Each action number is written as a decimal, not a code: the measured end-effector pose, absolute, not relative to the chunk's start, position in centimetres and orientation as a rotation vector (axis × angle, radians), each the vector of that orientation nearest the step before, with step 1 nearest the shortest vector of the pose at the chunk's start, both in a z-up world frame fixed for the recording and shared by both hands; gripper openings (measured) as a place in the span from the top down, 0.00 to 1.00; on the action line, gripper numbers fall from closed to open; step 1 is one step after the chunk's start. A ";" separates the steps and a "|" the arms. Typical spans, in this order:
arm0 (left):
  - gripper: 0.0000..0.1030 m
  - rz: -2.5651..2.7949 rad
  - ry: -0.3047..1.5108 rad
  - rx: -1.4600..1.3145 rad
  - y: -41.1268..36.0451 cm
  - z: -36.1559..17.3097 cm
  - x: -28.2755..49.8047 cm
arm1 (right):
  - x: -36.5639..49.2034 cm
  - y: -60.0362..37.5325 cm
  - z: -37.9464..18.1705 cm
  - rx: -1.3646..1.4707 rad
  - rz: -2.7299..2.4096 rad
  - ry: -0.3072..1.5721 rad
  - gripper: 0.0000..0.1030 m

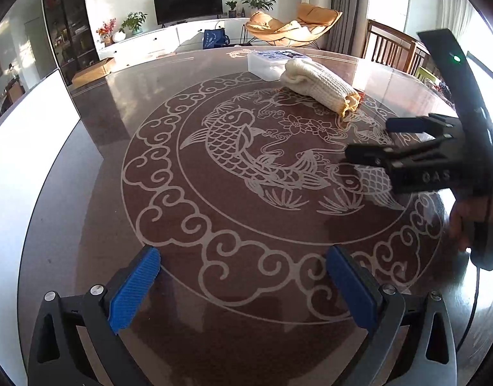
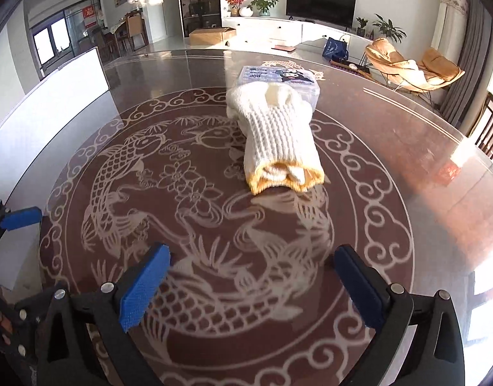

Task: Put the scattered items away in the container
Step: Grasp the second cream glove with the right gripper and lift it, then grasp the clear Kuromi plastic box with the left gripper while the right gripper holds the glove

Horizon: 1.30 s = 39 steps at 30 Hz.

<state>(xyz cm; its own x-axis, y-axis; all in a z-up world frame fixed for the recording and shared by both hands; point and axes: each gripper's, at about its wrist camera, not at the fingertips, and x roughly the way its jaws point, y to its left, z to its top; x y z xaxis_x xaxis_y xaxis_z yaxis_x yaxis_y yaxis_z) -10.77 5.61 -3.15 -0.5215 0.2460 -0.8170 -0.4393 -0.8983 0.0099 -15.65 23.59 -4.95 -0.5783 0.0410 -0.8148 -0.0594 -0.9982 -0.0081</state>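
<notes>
Hovering over the koi-patterned worktop (image 2: 407, 148) with both claws empty. Holding the right claw (image 2: 251, 254) gaping wide, nothing between its blue pads (image 2: 143, 286). Keeping the left claw (image 1: 243, 257) spread just as open above bare glass.

Lying at twelve o'clock from the right claw, well beyond its fingertips: a rolled cream knit bundle (image 2: 278, 141) with a yellow cuff, looking like a work glove or a pair rolled together. Pointing its cuffed end back toward the claw and leaning its far end against, possibly onto, the clear plastic container (image 2: 278, 75).

Sitting just behind the bundle, also at twelve o'clock, and apparently wearing its printed lid. Hiding whatever is already inside; not possible to tell from either view.

Appearing in the left wrist view at about one o'clock, with the right claw coming in from three o'clock, short of the bundle and not touching it.

Judging by the layout: showing no other loose item on the worktop, so possibly nearing the final piece, though not certain. Leaving the bundle outside the container, ungripped. Remaining, by this reading: closing in on the bundle, gripping it, getting the lid off if it is indeed shut, and lowering the bundle inside.
</notes>
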 end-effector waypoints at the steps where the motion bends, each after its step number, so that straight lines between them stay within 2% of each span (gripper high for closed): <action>1: 0.00 2.422 0.303 -1.252 5.6 -3.1 -10.8 | -16.9 23.9 -5.0 -1.417 2.747 0.027 0.01; 9: 0.00 2.424 0.304 -1.251 5.6 -3.1 -10.8 | -22.4 24.9 -5.3 -1.399 2.711 0.055 0.00; 26: 0.00 2.424 0.304 -1.251 5.5 -3.1 -10.8 | -23.8 25.2 -5.4 -1.400 2.720 0.058 0.01; 28: 0.00 2.424 0.304 -1.252 5.5 -3.1 -10.8 | -23.8 25.2 -5.3 -1.391 2.723 0.052 0.05; 29: 0.00 2.424 0.304 -1.252 5.5 -3.1 -10.8 | -23.7 25.2 -5.1 -1.375 2.734 0.050 0.18; 30: 0.00 2.424 0.304 -1.252 5.5 -3.1 -10.8 | -23.4 25.2 -4.8 -1.341 2.745 0.050 0.55; 31: 0.00 2.424 0.304 -1.252 5.5 -3.1 -10.8 | -23.1 25.4 -4.6 -1.319 2.751 0.069 0.71; 35: 0.00 2.424 0.305 -1.252 5.6 -3.1 -10.8 | -21.4 25.5 -4.5 -1.319 2.763 0.100 0.70; 39: 0.00 2.412 0.292 -1.256 5.5 -3.0 -10.9 | -15.9 24.7 -4.5 -1.342 2.796 -0.017 0.70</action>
<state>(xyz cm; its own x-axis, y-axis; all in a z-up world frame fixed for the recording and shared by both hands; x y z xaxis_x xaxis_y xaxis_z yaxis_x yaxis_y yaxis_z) -10.92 5.54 -3.04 -0.5136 0.2546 -0.8194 -0.4430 -0.8965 -0.0009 -15.87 24.68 -4.48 -0.6248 0.0409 -0.7797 -0.0314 -0.9991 -0.0273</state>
